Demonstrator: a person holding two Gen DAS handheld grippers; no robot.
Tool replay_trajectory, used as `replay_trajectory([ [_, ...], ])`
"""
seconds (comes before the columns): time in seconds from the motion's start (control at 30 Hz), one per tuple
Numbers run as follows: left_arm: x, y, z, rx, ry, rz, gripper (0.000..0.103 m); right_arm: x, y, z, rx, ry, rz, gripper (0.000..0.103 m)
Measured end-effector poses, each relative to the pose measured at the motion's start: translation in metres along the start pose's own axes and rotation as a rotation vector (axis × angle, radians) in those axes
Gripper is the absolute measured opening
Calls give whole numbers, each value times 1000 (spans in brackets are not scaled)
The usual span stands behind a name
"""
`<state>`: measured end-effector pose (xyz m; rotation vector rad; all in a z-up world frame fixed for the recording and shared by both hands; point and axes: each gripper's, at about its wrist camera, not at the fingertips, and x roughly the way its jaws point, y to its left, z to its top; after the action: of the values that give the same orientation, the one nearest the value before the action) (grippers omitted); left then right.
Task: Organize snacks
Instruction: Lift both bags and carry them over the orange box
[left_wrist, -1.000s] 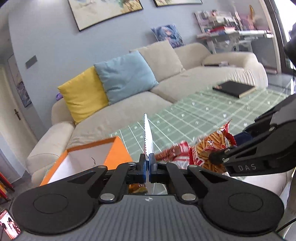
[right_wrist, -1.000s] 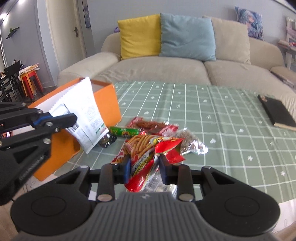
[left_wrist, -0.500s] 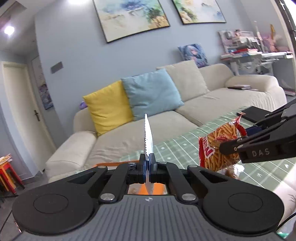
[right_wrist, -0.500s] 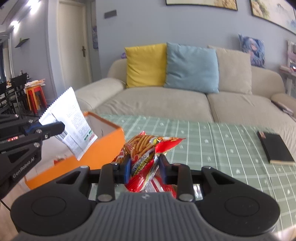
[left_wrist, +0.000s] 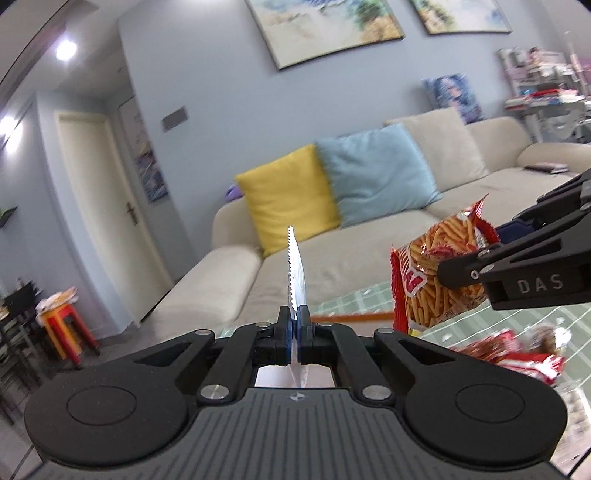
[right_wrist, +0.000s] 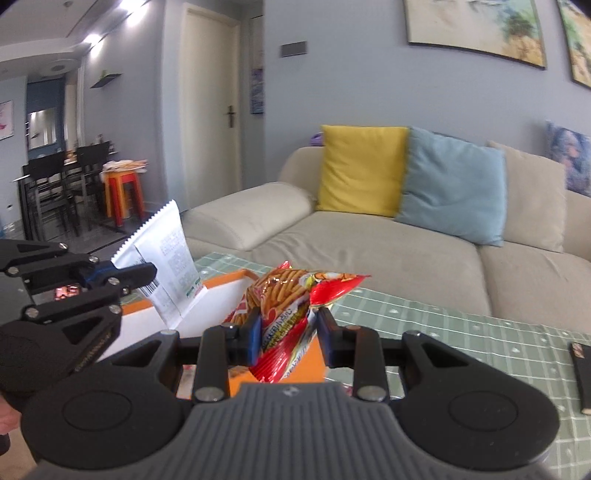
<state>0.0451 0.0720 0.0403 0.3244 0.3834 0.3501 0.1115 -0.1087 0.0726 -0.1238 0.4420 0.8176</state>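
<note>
My left gripper (left_wrist: 293, 332) is shut on a flat white snack packet (left_wrist: 295, 273), seen edge-on; the packet (right_wrist: 166, 258) also shows in the right wrist view, held over the orange box (right_wrist: 221, 295). My right gripper (right_wrist: 286, 332) is shut on a red bag of stick snacks (right_wrist: 291, 302) and holds it above the box's near right part. The same bag (left_wrist: 439, 269) hangs at the right in the left wrist view. Several red snack packets (left_wrist: 513, 354) lie on the green checked tablecloth (right_wrist: 461, 339).
A beige sofa (right_wrist: 369, 251) with yellow and blue cushions stands behind the table. A black book (right_wrist: 583, 373) lies at the table's right edge. Dining chairs and a red-orange stool (right_wrist: 123, 192) stand far left.
Both grippers have lifted their packets up from the table and moved left, over the orange box. The red bag has left the snack pile.
</note>
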Motion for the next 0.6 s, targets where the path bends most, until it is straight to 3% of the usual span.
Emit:
replay_trajectory([
  [0.2, 21, 15, -18, 15, 92, 77, 2, 40, 22, 8, -29, 60, 61, 28],
  [0.6, 56, 21, -50, 57, 309, 45, 2, 128, 60, 2, -141, 268, 141, 28],
])
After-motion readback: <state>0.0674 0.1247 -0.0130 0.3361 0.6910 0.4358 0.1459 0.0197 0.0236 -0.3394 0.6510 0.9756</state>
